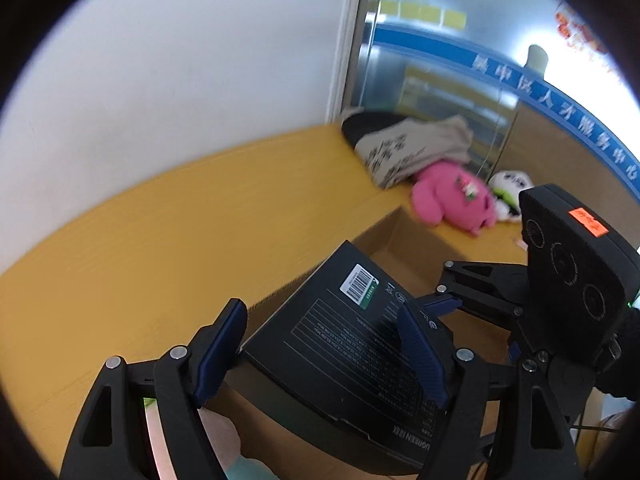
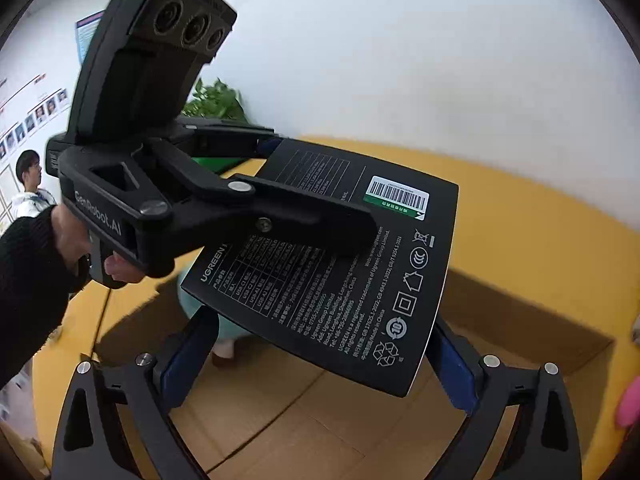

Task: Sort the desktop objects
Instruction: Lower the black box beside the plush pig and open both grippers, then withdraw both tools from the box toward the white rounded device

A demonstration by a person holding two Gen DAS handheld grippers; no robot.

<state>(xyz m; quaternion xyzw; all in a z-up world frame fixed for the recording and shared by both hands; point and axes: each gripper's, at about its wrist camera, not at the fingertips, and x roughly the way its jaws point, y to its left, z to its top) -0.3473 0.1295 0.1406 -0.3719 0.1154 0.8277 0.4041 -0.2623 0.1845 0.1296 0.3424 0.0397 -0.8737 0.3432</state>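
Note:
A flat black UGREEN box with a barcode label hangs tilted over an open cardboard box on the yellow desk. My left gripper is shut on the black box, one finger on each side. In the right wrist view the left gripper clamps the black box from the left. My right gripper is open, its blue-padded fingers spread either side of the black box's lower edge, above the cardboard box. The right gripper also shows at the right of the left wrist view.
A pink plush, a white plush and folded beige cloth lie at the desk's far right corner. A teal item lies inside the cardboard box. White wall behind; a green plant and a bystander at left.

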